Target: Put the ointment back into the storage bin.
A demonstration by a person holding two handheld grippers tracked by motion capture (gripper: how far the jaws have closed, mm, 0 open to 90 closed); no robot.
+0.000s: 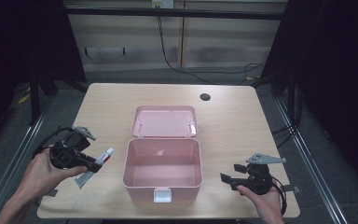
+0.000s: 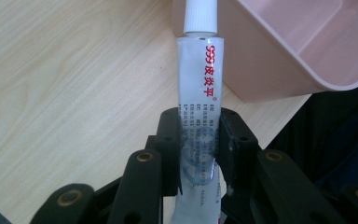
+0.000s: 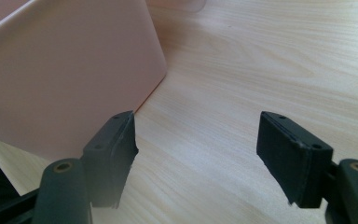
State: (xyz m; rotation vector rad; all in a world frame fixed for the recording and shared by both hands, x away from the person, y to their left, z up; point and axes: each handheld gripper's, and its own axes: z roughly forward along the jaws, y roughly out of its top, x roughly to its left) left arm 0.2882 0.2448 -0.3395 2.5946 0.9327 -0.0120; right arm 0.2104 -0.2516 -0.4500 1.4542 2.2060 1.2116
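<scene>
A white ointment tube (image 2: 200, 93) with red print and a white cap is clamped between the jaws of my left gripper (image 2: 199, 140). In the high view the left gripper (image 1: 93, 164) hangs left of the open pink box (image 1: 162, 140), and the tube (image 1: 103, 157) points its cap toward the box. The box's lid (image 1: 164, 121) lies folded back behind the empty tub. My right gripper (image 1: 228, 179) hovers right of the box near the table's front edge, its jaws wide apart and empty. In the right gripper view the gripper (image 3: 198, 154) sits beside the box's pink wall (image 3: 65, 79).
The light wooden table (image 1: 233, 126) has a round cable hole (image 1: 205, 97) at its back right. A white latch (image 1: 162, 195) sticks out from the box's front. Dark floor and black curtains surround the table.
</scene>
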